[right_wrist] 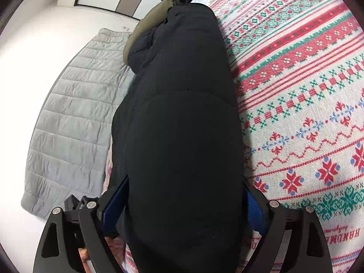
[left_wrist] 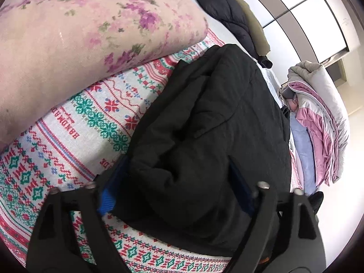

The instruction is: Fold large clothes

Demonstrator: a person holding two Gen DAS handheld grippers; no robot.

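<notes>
A bulky black padded jacket [left_wrist: 216,118] lies on a bed covered by a red, green and white patterned spread [left_wrist: 86,118]. My left gripper [left_wrist: 177,173] straddles its near end, and the blue pads [left_wrist: 107,195] press into the fabric from both sides. In the right wrist view the same black jacket [right_wrist: 182,125] runs away from me as a long roll. My right gripper [right_wrist: 185,182] holds its near end, with the fabric bulging between the pads [right_wrist: 253,209]. The fingertips of both grippers are hidden in the cloth.
A pink floral blanket [left_wrist: 79,34] is heaped at the left on the bed. A dark and olive jacket [left_wrist: 229,20] lies beyond. Pink and grey bedding [left_wrist: 318,125] is piled at the right. A grey quilted cover [right_wrist: 72,113] hangs off the patterned spread [right_wrist: 307,113].
</notes>
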